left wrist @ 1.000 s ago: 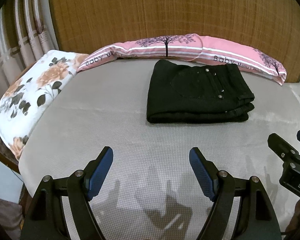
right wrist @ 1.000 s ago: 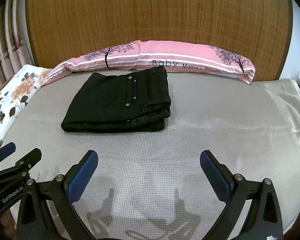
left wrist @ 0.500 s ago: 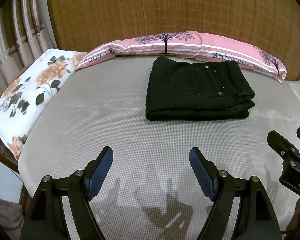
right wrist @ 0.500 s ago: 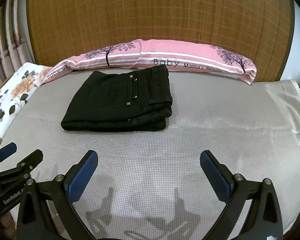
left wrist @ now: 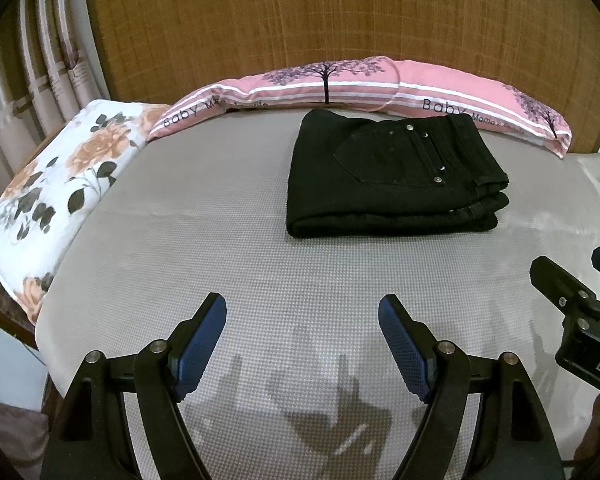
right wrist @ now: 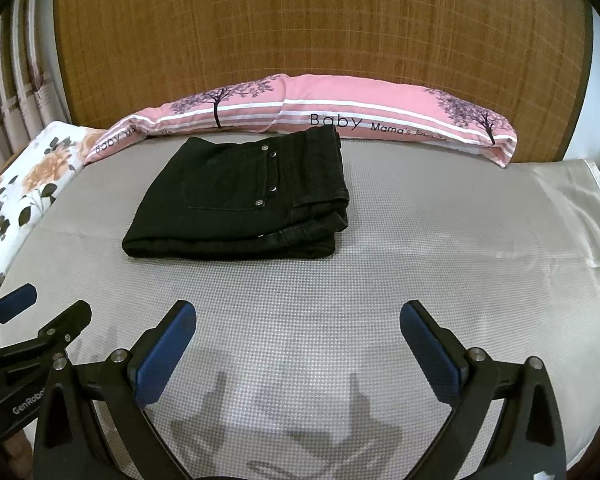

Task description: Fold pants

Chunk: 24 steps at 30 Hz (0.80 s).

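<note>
Nearest in, the left gripper (left wrist: 302, 316) has its blue fingers (left wrist: 202, 340) spread wide with nothing between them, hovering low over the grey bed (left wrist: 220, 248). Same story for the right gripper (right wrist: 298, 322), wide and empty just beside it. Over the last second both views have crept only slightly, the bundle sitting a touch lower in frame (a small drift, no reach). Farther out, well apart from either set of fingers, the black pants (left wrist: 392, 176) lie in a tidy stacked rectangle, pocket up, just in front of the pink pillow (left wrist: 360, 80). By the look of it, the folding is done.
</note>
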Tool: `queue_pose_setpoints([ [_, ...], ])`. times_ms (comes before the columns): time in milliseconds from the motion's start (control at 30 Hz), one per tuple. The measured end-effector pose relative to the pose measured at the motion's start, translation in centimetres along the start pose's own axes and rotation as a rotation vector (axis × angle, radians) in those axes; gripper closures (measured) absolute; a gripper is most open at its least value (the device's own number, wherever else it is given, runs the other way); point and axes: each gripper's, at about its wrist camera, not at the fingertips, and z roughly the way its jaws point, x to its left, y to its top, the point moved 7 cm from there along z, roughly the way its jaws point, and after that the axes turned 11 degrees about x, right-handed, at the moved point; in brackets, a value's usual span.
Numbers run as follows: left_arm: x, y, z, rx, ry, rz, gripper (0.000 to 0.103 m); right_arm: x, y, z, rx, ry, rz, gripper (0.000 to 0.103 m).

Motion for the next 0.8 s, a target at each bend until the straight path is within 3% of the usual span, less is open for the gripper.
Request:
queue_pose_setpoints([
  [800, 0.11, 0.0, 0.29, 0.003, 0.005, 0.0, 0.024, 0.19, 0.11, 0.32, 0.009, 0.0, -0.002, 0.002],
])
